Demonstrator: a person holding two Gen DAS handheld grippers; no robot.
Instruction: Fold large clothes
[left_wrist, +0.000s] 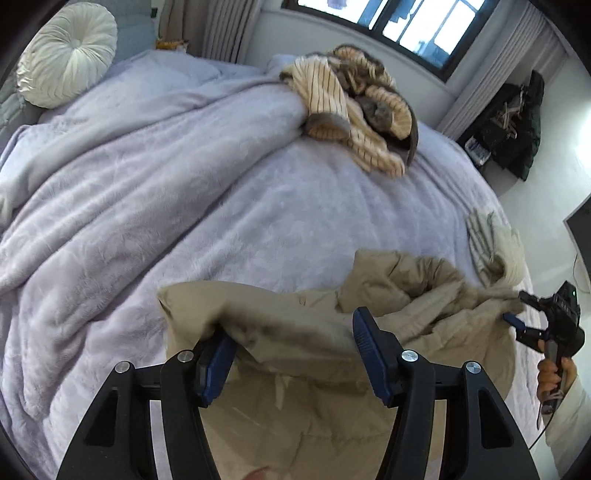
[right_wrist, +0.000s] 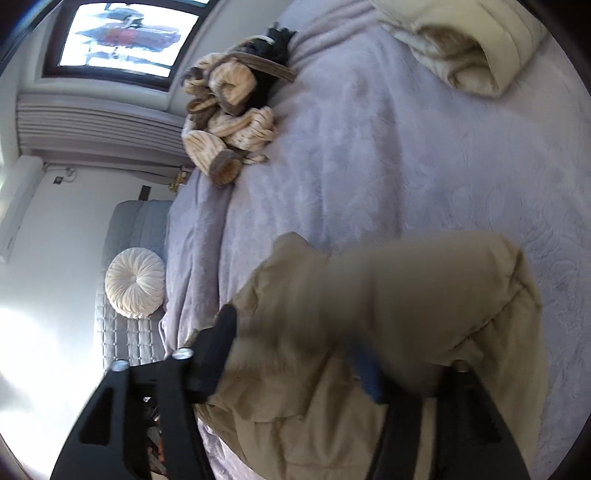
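A tan padded jacket (left_wrist: 295, 332) lies crumpled at the near edge of the lilac bed (left_wrist: 221, 203). My left gripper (left_wrist: 291, 347) stands wide open around a raised fold of the jacket's edge, its blue pads (left_wrist: 364, 339) on either side of it. My right gripper (left_wrist: 517, 317) shows at the far right, touching the jacket's other end. In the right wrist view the jacket (right_wrist: 369, 314) drapes blurred over my right gripper (right_wrist: 295, 354) and hides one finger, so I cannot tell whether it grips.
A heap of cream and brown striped knitwear (left_wrist: 354, 107) lies at the far side of the bed. A cream quilted garment (right_wrist: 465, 48) lies apart, and a striped cloth (left_wrist: 484, 240) lies by the jacket. A round white cushion (left_wrist: 70, 51) sits at the headboard.
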